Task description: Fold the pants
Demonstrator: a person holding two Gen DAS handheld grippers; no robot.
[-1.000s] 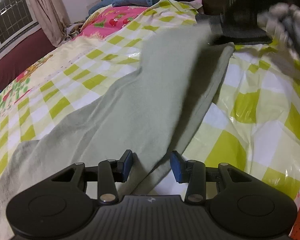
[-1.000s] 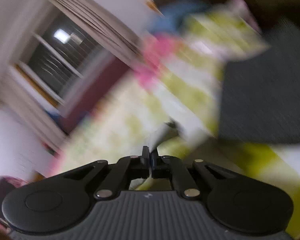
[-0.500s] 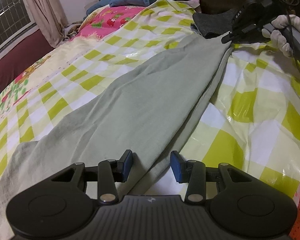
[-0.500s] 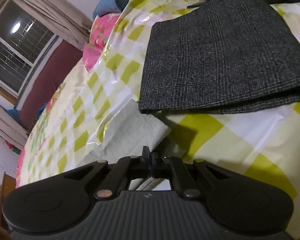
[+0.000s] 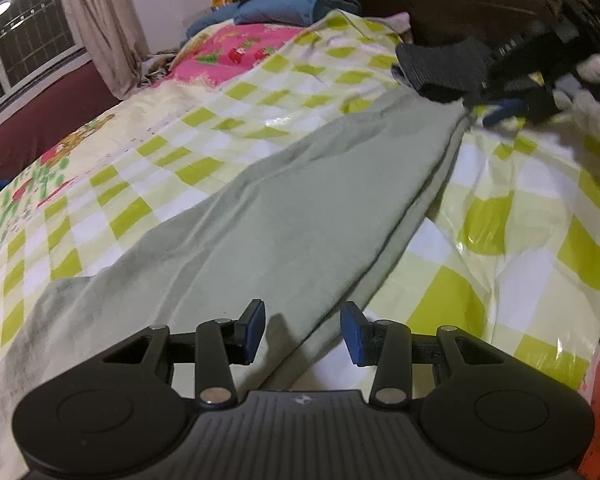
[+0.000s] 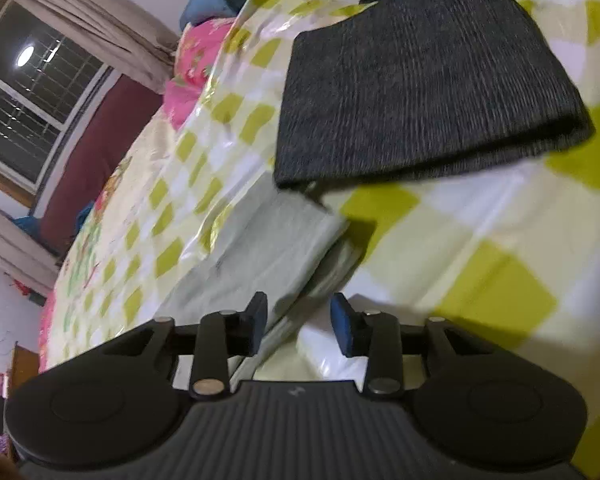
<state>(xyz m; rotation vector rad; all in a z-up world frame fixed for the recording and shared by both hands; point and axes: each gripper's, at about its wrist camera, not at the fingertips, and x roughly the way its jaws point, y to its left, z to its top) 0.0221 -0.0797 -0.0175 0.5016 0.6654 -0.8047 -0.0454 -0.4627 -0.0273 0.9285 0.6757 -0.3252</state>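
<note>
Pale green pants (image 5: pixel 300 216) lie stretched out on a bed (image 5: pixel 520 248) covered with a glossy sheet of yellow-green and white checks. The pants run diagonally from the near left corner toward the far right, one layer over the other, with the lower edge showing along the right side.

The left gripper (image 5: pixel 303 330) hovers low over the near end of the pants, its blue-padded fingers apart and holding nothing; the cloth's edge runs between them.

The right gripper (image 6: pixel 299 322) is at the far end of the pants, its fingers likewise spread wide, with the layered hem corner just ahead of them and not pinched.

A folded dark grey garment (image 6: pixel 424 80) lies on the bed just beyond that hem. Blue folded bedding (image 5: pixel 284 8) sits at the head of the bed, and a curtained window (image 6: pixel 32 92) is off to the left.
</note>
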